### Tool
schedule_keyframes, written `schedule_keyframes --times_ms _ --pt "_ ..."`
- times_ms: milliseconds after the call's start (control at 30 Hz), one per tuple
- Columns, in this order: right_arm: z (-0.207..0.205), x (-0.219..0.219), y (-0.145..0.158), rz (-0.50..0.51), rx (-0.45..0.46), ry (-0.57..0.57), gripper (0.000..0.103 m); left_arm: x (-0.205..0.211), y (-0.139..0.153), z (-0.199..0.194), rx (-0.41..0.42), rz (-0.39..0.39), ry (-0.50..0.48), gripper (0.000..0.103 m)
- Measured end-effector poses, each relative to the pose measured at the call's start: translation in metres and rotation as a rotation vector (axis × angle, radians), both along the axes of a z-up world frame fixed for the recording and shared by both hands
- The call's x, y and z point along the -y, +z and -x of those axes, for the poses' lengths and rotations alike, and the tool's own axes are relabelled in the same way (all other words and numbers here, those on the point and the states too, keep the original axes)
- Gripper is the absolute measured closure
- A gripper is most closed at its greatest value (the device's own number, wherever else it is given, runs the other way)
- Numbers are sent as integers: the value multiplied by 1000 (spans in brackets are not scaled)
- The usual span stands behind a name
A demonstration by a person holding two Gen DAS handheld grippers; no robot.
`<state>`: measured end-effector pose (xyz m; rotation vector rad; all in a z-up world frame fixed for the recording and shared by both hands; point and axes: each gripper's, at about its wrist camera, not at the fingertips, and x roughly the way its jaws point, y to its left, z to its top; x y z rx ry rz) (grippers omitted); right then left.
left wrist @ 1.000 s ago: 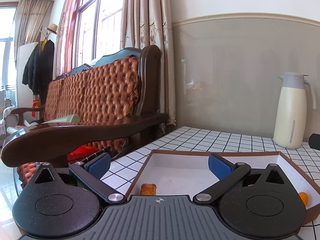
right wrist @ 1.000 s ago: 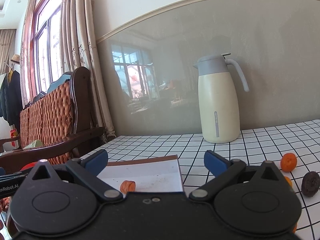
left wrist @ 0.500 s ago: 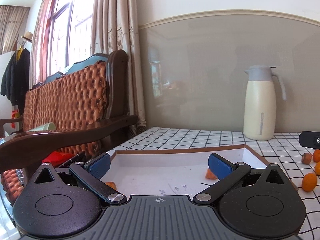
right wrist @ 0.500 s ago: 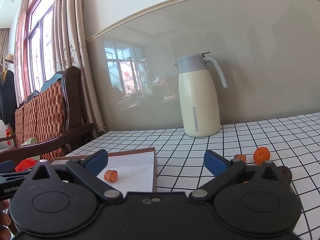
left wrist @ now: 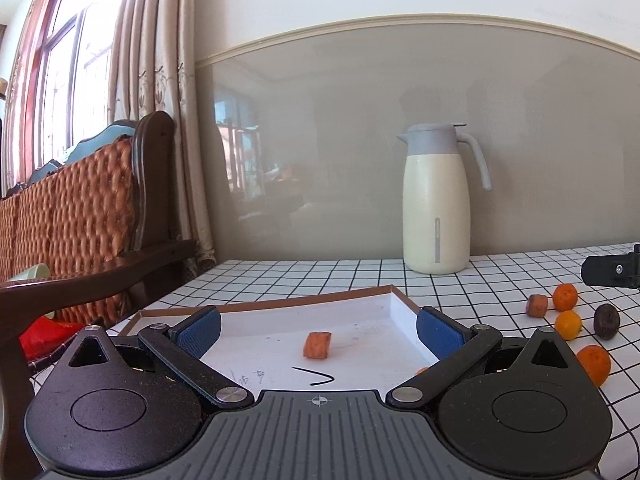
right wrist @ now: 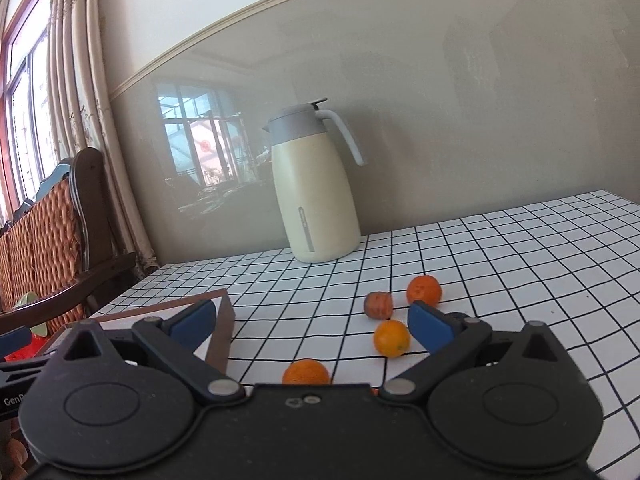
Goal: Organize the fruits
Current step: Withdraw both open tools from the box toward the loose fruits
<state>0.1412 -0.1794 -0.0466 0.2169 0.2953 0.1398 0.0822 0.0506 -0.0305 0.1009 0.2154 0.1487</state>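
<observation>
Orange fruit chunk (left wrist: 317, 345) seen lying in white tray (left wrist: 394, 312), left gripper (left wrist: 319, 326) and right gripper (right wrist: 312, 322) jaws held apart, nothing gripped.

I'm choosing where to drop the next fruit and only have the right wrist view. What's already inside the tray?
Observer: One orange-brown chunk lies near the middle of the tray floor.
Operator: Anything else in there?
Observer: A bit of orange peeks out beside the right finger of the left gripper; I can't tell what it is.
Operator: Is the left gripper holding anything?
Observer: No, it is open and empty, hovering over the tray's near edge.
</observation>
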Motion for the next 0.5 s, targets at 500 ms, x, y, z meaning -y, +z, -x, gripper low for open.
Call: schedule_keyframes --times_ms 500 --pt "-4 9 -28 104 -156 -15 32 33 -2 -9 -17 -9 -74 0"
